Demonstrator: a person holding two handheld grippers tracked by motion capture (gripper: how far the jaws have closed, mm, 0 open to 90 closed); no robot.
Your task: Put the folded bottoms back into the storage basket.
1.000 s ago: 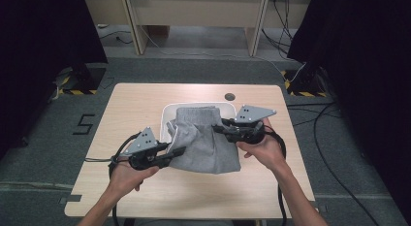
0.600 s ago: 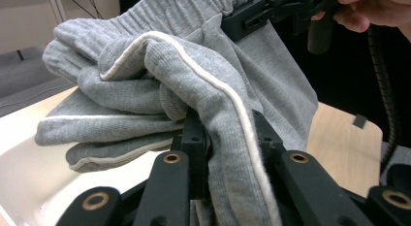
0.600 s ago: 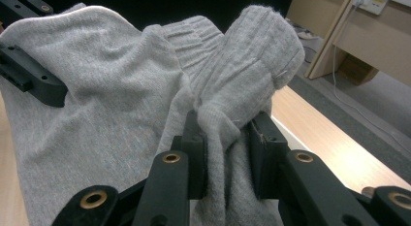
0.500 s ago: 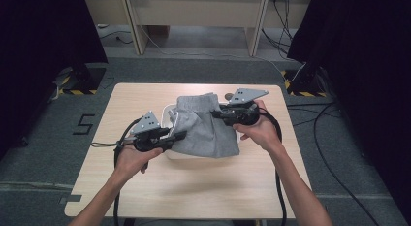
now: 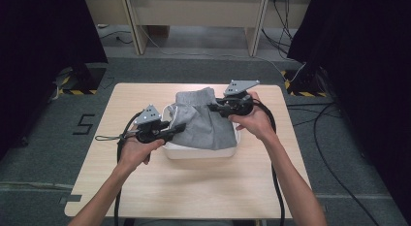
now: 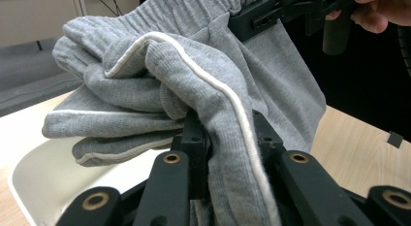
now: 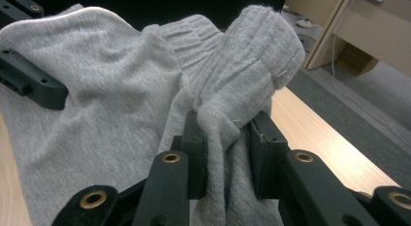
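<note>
A grey garment (image 5: 203, 120) with white piping and a ribbed elastic waistband hangs between both grippers over a white tub (image 5: 201, 151) at the table's middle. My left gripper (image 5: 180, 128) is shut on a piped edge of the cloth (image 6: 228, 138) at the tub's left side. My right gripper (image 5: 211, 107) is shut on the ribbed waistband (image 7: 228, 129) at the tub's back right. The lower part of the garment drapes into the tub and over its right rim. In the left gripper view the tub's white inside (image 6: 53, 177) lies below the cloth.
The light wooden table (image 5: 194, 187) has bare wood in front of the tub and on both sides. Black cables (image 5: 116, 153) trail from both grippers along the person's forearms. Desk legs and floor cables stand beyond the far edge.
Both hands have carried the garment away from the person, from in front of the tub to over it. The cloth now drapes into the tub. Both grips have held.
</note>
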